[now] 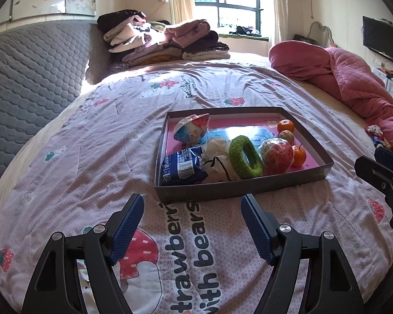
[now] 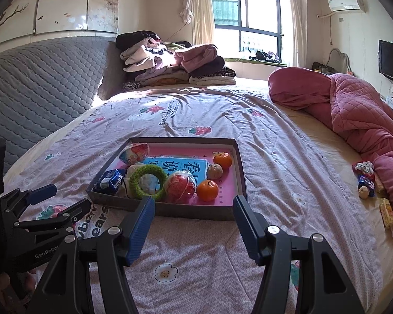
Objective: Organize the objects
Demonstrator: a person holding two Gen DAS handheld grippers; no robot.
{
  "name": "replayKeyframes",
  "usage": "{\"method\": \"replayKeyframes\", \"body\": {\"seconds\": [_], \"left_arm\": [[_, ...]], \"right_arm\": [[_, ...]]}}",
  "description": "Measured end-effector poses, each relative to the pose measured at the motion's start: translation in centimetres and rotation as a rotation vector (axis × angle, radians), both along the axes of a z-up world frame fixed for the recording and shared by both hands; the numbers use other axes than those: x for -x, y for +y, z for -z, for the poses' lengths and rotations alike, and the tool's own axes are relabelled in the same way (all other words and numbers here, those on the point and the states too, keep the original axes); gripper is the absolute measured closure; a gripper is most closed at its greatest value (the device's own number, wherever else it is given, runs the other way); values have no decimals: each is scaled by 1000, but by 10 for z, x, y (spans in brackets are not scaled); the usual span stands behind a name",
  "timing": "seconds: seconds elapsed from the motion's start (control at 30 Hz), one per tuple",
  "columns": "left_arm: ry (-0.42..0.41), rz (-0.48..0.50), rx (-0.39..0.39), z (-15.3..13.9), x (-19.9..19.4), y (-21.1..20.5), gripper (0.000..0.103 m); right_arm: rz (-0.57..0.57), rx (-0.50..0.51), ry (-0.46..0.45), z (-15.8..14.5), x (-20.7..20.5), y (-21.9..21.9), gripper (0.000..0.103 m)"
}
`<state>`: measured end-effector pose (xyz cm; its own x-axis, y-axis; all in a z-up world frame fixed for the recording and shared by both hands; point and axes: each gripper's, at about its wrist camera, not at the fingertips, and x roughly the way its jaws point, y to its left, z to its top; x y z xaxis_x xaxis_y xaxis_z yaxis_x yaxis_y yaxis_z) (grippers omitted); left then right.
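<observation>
Right wrist view: most items already in tray (image 2: 167, 210), few snacks (image 2: 366, 180) left on bed (image 2: 288, 157), both grippers' fingers (image 2: 144, 222) released, empty.

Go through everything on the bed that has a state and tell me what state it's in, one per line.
Left hand-held gripper: open, empty.
Right hand-held gripper: open, empty.
Cardboard tray: lidless, on the bedspread, holding items.
Blue snack packet: sealed, lying in the tray's near corner.
Green ring: propped on edge.
Wrapped red ball: in clear film.
Pink quilt: bunched up.

Both wrist views, near shared tray (image 1: 238, 188)
</observation>
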<state>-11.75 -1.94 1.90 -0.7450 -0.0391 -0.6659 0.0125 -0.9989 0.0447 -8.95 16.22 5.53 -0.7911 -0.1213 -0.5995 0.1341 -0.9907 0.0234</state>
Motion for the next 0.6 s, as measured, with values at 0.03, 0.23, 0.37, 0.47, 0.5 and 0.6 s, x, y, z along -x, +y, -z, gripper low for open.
{"method": "replayKeyframes", "body": {"seconds": [0.03,0.23,0.37,0.47,0.5,0.6], "left_arm": [[-3,0,-4,2,1,-1,25],[-27,8,-14,17,2,0,25],[-34,25,-10,25,-2,5,25],[-32,33,-9,26,-5,8,25],[-29,35,-11,26,-5,9,25],[-19,36,-15,25,-7,8,25]], "right_arm": [[1,1,-5,3,0,0,41],[11,7,-22,19,-1,4,41],[14,20,-23,25,-1,7,41],[19,26,-20,28,-2,9,41],[20,26,-17,29,-2,10,41],[20,32,-10,29,-2,11,41]]}}
